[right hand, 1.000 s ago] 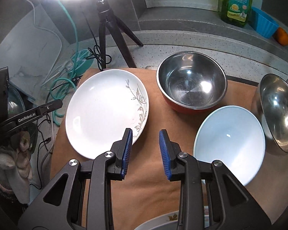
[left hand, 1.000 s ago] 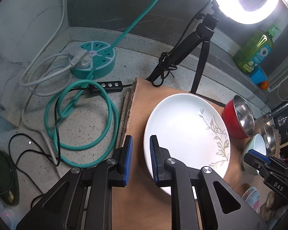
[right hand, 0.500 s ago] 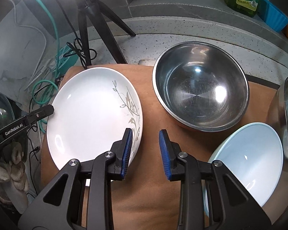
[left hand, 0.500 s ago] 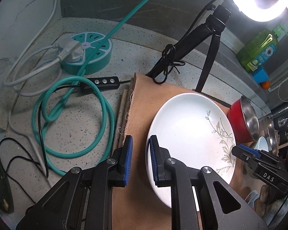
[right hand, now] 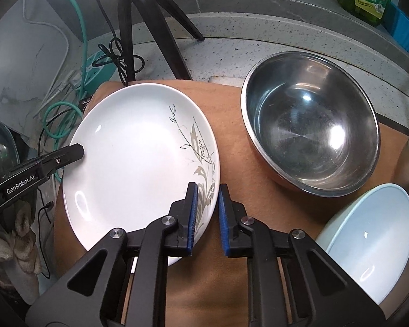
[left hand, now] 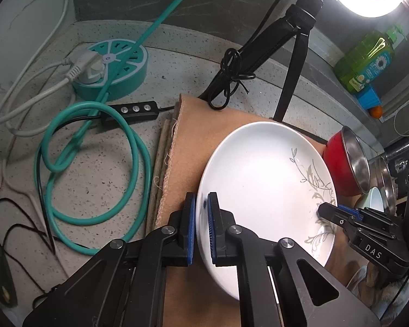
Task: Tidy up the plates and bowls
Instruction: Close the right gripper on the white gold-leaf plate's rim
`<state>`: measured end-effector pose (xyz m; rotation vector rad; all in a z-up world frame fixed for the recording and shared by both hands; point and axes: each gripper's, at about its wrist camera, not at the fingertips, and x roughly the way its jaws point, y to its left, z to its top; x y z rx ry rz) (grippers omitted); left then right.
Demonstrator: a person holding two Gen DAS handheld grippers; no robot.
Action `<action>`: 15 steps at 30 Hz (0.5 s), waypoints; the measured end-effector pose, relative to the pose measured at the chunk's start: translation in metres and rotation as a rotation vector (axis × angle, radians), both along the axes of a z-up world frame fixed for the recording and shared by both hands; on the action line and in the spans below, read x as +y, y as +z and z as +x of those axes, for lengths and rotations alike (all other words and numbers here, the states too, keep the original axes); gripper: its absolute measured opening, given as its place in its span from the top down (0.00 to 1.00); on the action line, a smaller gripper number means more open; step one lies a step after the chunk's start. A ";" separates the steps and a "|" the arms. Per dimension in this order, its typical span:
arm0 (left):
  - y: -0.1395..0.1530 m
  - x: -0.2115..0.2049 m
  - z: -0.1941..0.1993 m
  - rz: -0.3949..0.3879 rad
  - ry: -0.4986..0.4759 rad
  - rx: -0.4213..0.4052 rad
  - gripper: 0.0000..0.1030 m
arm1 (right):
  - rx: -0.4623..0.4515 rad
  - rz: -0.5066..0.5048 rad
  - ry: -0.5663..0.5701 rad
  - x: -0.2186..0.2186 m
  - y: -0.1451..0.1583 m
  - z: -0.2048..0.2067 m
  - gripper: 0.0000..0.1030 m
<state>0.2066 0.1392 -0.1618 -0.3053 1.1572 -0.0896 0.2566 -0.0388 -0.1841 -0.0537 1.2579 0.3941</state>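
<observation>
A white plate point(left hand: 264, 179) with a grey leaf pattern lies on a brown mat point(left hand: 193, 136). My left gripper point(left hand: 201, 212) is shut on the plate's left rim, one pad on each side. The plate also shows in the right wrist view point(right hand: 133, 158). My right gripper point(right hand: 207, 204) is open and straddles the plate's right rim, one finger over the plate, one over the mat. A steel bowl with a red outside point(right hand: 310, 122) and a pale blue bowl point(right hand: 368, 234) stand to the right.
A ring light tripod point(right hand: 147, 27) stands behind the mat point(right hand: 226, 114). A teal power strip point(left hand: 111, 73) and coiled teal cable point(left hand: 95, 163) lie on the speckled counter to the left. A green soap bottle point(left hand: 368, 60) stands at the back. Another steel bowl point(left hand: 387, 179) sits at far right.
Both grippers have moved in on the plate. My left gripper has closed on its left rim. My right gripper has come forward until its fingers straddle the right rim.
</observation>
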 end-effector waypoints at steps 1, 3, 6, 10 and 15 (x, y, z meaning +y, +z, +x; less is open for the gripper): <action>0.000 0.000 0.000 0.002 0.002 0.000 0.93 | -0.003 -0.004 0.003 0.001 0.000 0.000 0.86; 0.000 0.000 0.001 -0.001 0.003 0.000 0.93 | -0.003 -0.003 0.002 0.002 0.000 0.000 0.87; 0.000 -0.001 0.001 0.003 0.003 -0.001 0.93 | 0.003 0.006 -0.005 0.000 0.000 0.001 0.88; 0.000 0.001 -0.002 -0.008 0.015 0.002 0.93 | 0.012 0.018 -0.009 -0.002 0.002 0.000 0.88; 0.004 0.004 -0.012 -0.022 0.028 0.001 0.93 | 0.022 0.045 -0.014 -0.005 0.008 -0.010 0.88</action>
